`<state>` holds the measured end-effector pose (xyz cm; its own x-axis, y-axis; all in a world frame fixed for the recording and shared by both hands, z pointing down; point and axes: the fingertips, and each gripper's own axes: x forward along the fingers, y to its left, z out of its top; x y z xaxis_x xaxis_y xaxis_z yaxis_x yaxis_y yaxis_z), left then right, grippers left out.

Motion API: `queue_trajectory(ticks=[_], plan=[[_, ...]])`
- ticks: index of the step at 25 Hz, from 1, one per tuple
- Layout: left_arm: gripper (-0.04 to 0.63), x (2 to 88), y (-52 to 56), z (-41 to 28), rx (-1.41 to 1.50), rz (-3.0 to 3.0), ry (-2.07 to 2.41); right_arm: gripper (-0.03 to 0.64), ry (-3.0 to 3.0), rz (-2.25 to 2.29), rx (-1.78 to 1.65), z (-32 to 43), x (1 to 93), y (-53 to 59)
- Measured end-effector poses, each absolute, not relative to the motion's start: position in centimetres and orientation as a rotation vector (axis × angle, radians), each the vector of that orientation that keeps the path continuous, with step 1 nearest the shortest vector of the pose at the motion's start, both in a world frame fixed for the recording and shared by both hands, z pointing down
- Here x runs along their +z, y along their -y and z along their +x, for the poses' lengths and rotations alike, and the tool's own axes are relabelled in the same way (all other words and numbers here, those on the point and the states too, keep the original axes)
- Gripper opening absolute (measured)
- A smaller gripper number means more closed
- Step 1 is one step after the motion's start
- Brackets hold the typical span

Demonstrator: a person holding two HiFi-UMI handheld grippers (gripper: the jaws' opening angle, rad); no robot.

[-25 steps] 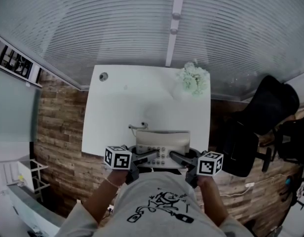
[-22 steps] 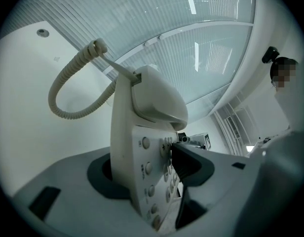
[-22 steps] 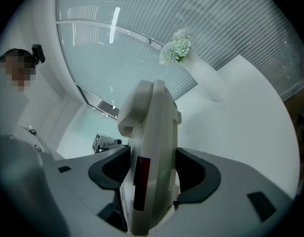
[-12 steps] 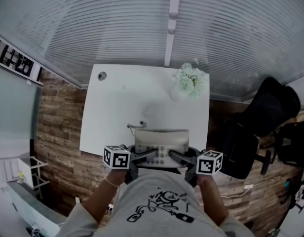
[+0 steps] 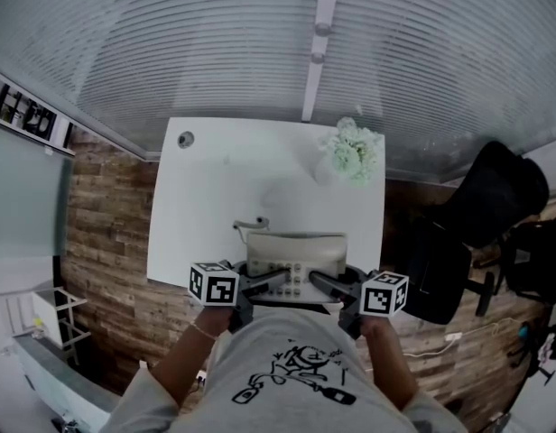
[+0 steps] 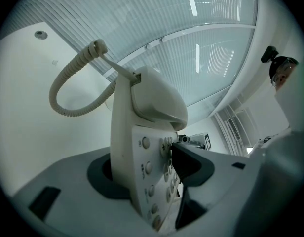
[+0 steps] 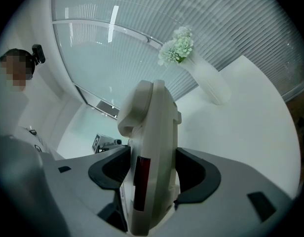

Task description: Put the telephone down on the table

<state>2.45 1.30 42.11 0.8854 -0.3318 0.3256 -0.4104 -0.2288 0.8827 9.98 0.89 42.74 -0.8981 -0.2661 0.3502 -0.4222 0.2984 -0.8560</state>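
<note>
Still clamping left gripper [image 5: 274, 282] and right gripper [image 5: 319, 283] jaws on the ends of the telephone [image 5: 296, 253], holding it motionless over the near edge of the worktop [image 5: 215, 206], apparently pausing before lowering.

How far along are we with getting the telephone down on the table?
Done: the telephone is over the near edge of the white table, handset seated on it. In hand: the left claw and right claw are each closed on one end of it. Left: I can't tell whether its base touches the tabletop; likely lower it fully, then open both claws and pull back.
</note>
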Motion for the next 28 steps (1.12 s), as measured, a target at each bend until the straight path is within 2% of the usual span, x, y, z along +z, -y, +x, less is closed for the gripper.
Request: queue_trajectory(ticks=[28], plan=[[0.261,44.4,1.1,-0.1,0.111,1.832,0.496,0.296,2.365,0.737,1.691,7.6,44.7,1.1]])
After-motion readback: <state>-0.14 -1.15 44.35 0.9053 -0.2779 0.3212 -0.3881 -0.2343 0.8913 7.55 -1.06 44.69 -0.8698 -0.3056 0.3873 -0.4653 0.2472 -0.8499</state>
